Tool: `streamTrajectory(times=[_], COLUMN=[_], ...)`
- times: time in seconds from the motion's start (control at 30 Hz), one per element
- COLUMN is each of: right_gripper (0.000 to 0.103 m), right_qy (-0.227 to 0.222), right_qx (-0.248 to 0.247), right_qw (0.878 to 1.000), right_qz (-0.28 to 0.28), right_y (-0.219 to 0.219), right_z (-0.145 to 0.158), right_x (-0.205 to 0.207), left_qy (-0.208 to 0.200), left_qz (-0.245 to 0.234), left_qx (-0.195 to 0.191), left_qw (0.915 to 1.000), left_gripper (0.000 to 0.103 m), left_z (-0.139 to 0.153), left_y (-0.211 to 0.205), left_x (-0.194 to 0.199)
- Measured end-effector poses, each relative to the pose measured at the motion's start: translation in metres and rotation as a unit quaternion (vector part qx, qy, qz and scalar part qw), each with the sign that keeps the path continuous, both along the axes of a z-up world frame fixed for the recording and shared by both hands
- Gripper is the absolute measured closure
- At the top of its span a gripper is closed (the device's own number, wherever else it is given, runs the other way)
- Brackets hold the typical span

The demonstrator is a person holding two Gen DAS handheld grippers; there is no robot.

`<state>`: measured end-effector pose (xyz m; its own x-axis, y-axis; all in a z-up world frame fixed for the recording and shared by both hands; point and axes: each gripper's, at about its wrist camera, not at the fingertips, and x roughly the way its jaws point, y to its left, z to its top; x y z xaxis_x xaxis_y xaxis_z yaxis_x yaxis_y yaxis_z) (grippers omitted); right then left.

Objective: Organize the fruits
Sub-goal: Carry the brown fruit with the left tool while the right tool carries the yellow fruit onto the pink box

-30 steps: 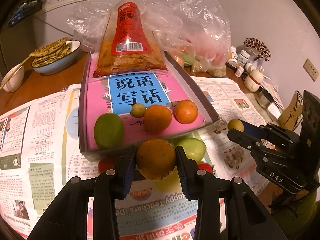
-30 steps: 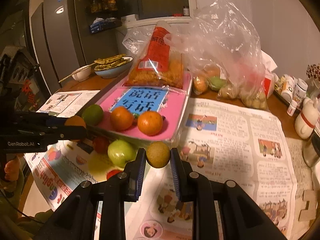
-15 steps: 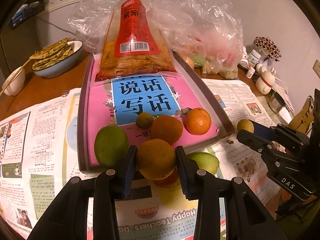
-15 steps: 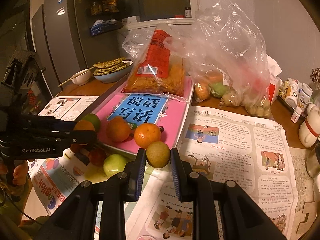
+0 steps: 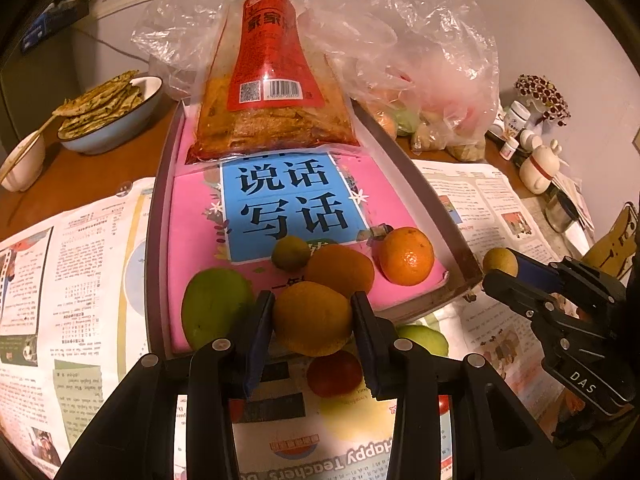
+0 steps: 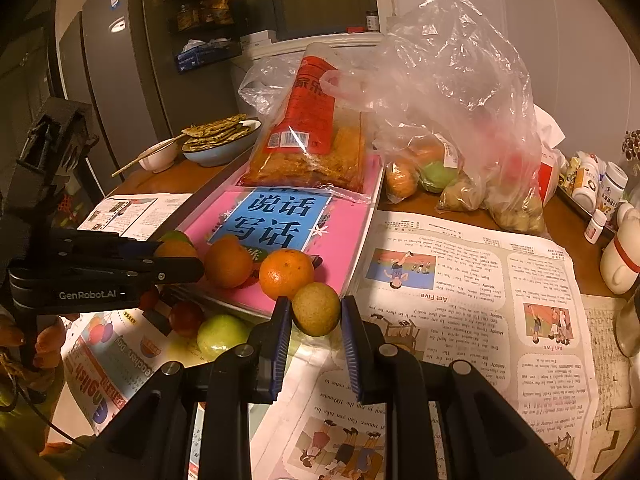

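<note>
My left gripper (image 5: pixel 313 320) is shut on an orange fruit (image 5: pixel 312 318), held over the near edge of the tray (image 5: pixel 158 216) lined with a pink book. On the book lie a green mango (image 5: pixel 214 306), a small green citrus (image 5: pixel 290 254), an orange (image 5: pixel 340 268) and a tangerine (image 5: pixel 406 256). My right gripper (image 6: pixel 315 312) is shut on a small yellow-brown fruit (image 6: pixel 316 308), just off the tray's right front corner. A green apple (image 6: pixel 220 336) and a red fruit (image 6: pixel 186 318) lie on the newspaper in front of the tray.
A snack bag (image 5: pixel 272 92) lies on the tray's far end. A plastic bag of produce (image 6: pixel 460 152) stands right of it. A bowl of flatbread (image 5: pixel 108 112) and a small cup (image 5: pixel 22 160) stand far left. Bottles and a white figurine (image 6: pixel 620 256) line the right edge.
Both grippers moved forward toward the tray with their fruits. The left one now holds its orange fruit over the tray's near edge; the right one is beside the front right corner.
</note>
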<state>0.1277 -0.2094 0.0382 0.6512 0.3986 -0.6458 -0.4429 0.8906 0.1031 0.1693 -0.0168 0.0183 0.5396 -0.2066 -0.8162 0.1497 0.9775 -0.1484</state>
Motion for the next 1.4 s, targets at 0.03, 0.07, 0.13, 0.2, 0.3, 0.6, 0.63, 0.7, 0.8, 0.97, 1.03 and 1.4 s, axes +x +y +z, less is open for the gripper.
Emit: streamTrajectory(times=[0.03,0.07,0.13,0.2,0.3,0.6,0.63,0.7,0.8,0.97,1.03,1.4], right_gripper=[0.078,0.078,0.078,0.078,0.078,0.078,0.078,0.078,0.078,0.078,0.078,0.078], right_qy=[0.0,0.001,0.002,0.003,0.005,0.008,0.007,0.007,0.009,0.01,0.009,0.009], right_qx=[0.0,0.0,-0.002,-0.001,-0.002,-0.007,-0.007,-0.008,-0.011,-0.016,-0.017,-0.019], right_qw=[1.0,1.0,1.0,1.0,1.0,1.0,1.0,1.0,1.0,1.0,1.0,1.0], right_qz=[0.0,0.0,0.001,0.002,0.002,0.009,0.01,0.012,0.014,0.015,0.016,0.022], right_y=[0.0,0.001,0.001,0.002,0.005,0.011,0.012,0.013,0.014,0.015,0.016,0.019], right_z=[0.0,0.0,-0.001,-0.002,-0.003,-0.004,-0.004,-0.004,-0.005,-0.007,-0.006,-0.007], right_x=[0.001,0.002,0.003,0.005,0.008,0.014,0.014,0.015,0.017,0.02,0.021,0.026], left_qy=[0.001,0.003,0.004,0.002,-0.001,-0.002,-0.001,-0.001,-0.001,-0.002,-0.002,0.001], left_qz=[0.001,0.001,0.004,0.004,0.003,-0.003,-0.005,-0.005,-0.008,-0.011,-0.012,-0.02], left_qx=[0.0,0.0,0.003,0.0,0.004,0.01,0.008,0.007,0.004,0.002,0.001,-0.001], left_qw=[1.0,1.0,1.0,1.0,1.0,0.9999,1.0,1.0,1.0,0.9999,0.9999,0.9998], left_gripper=[0.063,0.063,0.063,0.063,0.063,0.063,0.063,0.063,0.063,0.062,0.062,0.062], left_z=[-0.001,-0.002,-0.004,-0.004,-0.004,-0.003,-0.003,-0.004,-0.004,-0.004,-0.004,-0.003], left_y=[0.0,0.001,0.001,0.002,0.001,-0.006,-0.007,-0.008,-0.01,-0.014,-0.014,-0.02], left_x=[0.001,0.002,0.004,0.004,0.006,0.01,0.01,0.012,0.014,0.015,0.016,0.022])
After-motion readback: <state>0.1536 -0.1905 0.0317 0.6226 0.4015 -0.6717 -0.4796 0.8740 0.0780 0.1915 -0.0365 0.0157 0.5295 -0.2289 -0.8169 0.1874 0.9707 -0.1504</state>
